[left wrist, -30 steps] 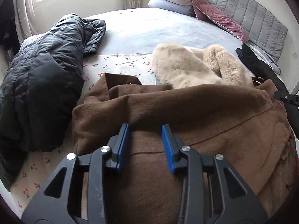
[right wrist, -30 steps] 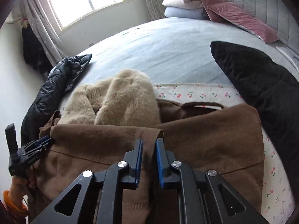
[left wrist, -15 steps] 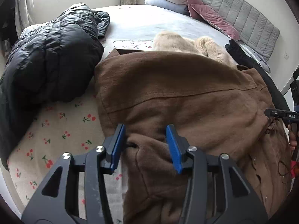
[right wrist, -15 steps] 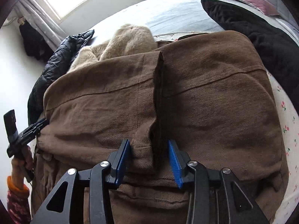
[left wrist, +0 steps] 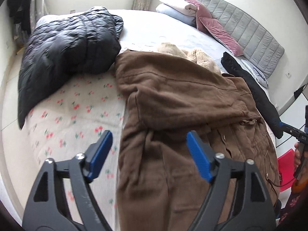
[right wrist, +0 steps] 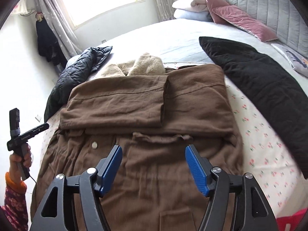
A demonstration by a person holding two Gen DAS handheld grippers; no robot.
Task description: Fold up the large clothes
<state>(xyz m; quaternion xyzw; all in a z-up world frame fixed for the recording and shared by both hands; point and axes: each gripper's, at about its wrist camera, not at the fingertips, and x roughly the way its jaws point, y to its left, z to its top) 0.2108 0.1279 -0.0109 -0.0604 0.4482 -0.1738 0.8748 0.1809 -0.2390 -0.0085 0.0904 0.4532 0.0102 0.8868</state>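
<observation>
The brown coat (right wrist: 146, 115) lies on the bed (right wrist: 173, 32), its sleeves laid across the chest, apparently to narrow it for folding. Above it the left gripper (left wrist: 149, 154) and right gripper (right wrist: 154, 163) have just been opening; both stand wide, holding nothing.

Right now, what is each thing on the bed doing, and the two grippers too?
brown coat: spread on the bed, both sleeves folded across its chest, not gripped.
left gripper: open, jaws have just been opening, nothing pressed between them.
right gripper: open, jaws have just been opening, above the coat.
black puffer jacket: crumpled, unfolded.
beige furry coat: bunched up behind the brown coat.
black garment: lying flat, unfolded.
pillows: stacked by the headboard.
</observation>
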